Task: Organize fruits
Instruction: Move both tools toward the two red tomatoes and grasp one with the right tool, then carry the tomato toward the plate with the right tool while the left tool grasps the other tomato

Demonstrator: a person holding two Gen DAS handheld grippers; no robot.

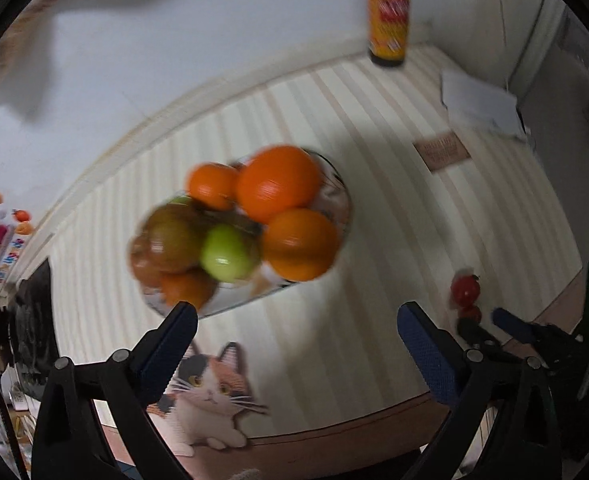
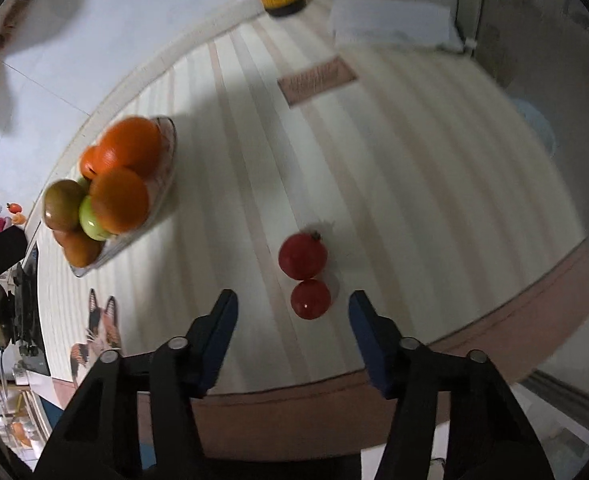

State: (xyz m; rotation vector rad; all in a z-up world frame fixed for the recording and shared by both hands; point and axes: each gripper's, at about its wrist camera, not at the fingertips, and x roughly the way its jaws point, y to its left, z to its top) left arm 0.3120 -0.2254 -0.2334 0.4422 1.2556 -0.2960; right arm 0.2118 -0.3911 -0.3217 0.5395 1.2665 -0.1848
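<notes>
From the left wrist, the left gripper (image 1: 294,316) hangs with its fingers spread wide and nothing between them, pointed at a glass bowl (image 1: 340,192) piled with oranges (image 1: 280,182), a green apple (image 1: 228,254) and a brownish fruit (image 1: 170,240); the bowl sits just ahead of the left fingertip on a striped cloth (image 1: 394,220) with a cat print (image 1: 210,392), and a dark sauce bottle (image 1: 388,16) stands far back by the wall. Well off to the right in this view lie two red fruits (image 1: 465,290), with the other gripper's tips close beside them. From the right wrist, the right gripper (image 2: 292,306) is also spread open and empty, and the two red fruits lie touching, one behind the other, along the line the fingers point: the smaller one (image 2: 310,299) sits almost in the gap between the tips, the larger (image 2: 303,255), with a small stem, just beyond it. The bowl (image 2: 168,148) lies well away to the upper left. By my reading, the right hand is much the nearer to the loose fruit, and a short push forward would bring the small one between its fingers, while the bowl is the likely place to carry it
</notes>
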